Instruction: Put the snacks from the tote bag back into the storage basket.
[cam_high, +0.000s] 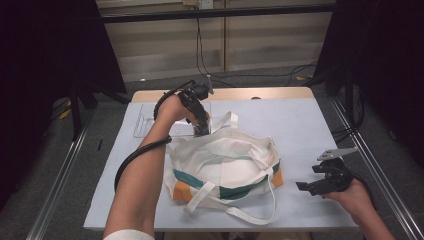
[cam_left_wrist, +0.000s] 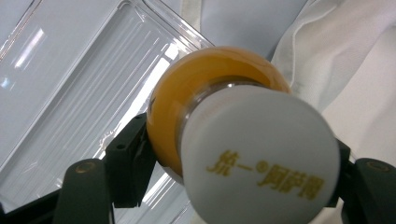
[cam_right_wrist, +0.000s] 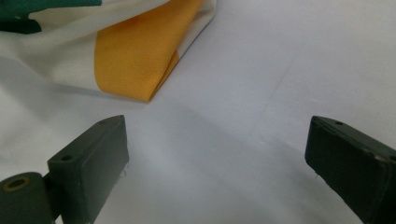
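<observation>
Clearly gold Chinese lettering, white bottle cap (cam_left_wrist: 261, 154)

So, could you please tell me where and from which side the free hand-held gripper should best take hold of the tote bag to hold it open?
I'd grip the bag's near rim by the strap that lies flat on the table, coming in from the right, where the right hand-held gripper waits open. The fabric there is thin, loose and unobstructed; the left hand-held gripper with its bottle occupies the far side.
</observation>
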